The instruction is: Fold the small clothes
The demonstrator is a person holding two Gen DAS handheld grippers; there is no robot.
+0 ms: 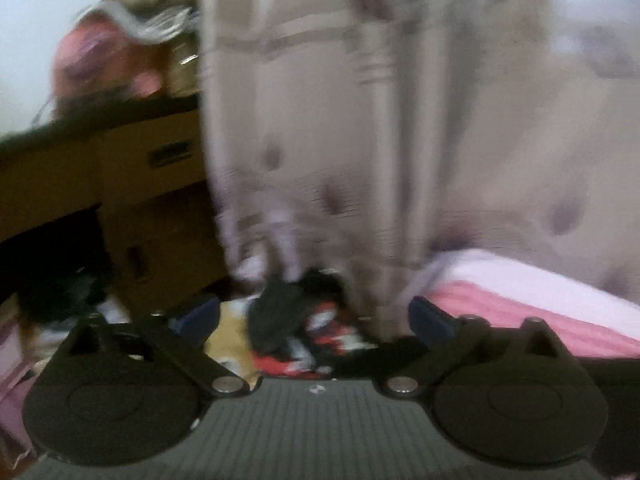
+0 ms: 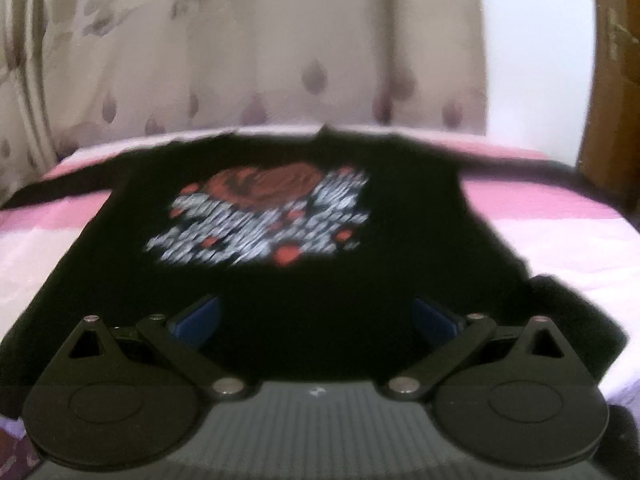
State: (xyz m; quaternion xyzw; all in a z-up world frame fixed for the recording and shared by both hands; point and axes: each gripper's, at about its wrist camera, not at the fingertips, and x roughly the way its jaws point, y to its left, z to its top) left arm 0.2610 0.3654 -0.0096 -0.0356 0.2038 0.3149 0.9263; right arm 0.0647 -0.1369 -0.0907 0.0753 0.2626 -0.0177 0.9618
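Observation:
A black T-shirt [image 2: 280,248] with a red and white print lies spread flat on the pink and white bed [image 2: 560,232] in the right wrist view. My right gripper [image 2: 316,320] is open and empty just above the shirt's near edge. My left gripper [image 1: 316,318] is open and empty, held off the bed's left corner [image 1: 520,300] and pointed at the floor. A heap of dark, red and white clothes [image 1: 304,332] lies on the floor ahead of it. Both views are blurred.
A beige patterned curtain [image 1: 340,120] hangs behind the bed in both views [image 2: 260,60]. Cardboard boxes [image 1: 152,208] stand at the left with a pink object [image 1: 104,60] on top. A wooden panel [image 2: 616,80] stands at the far right.

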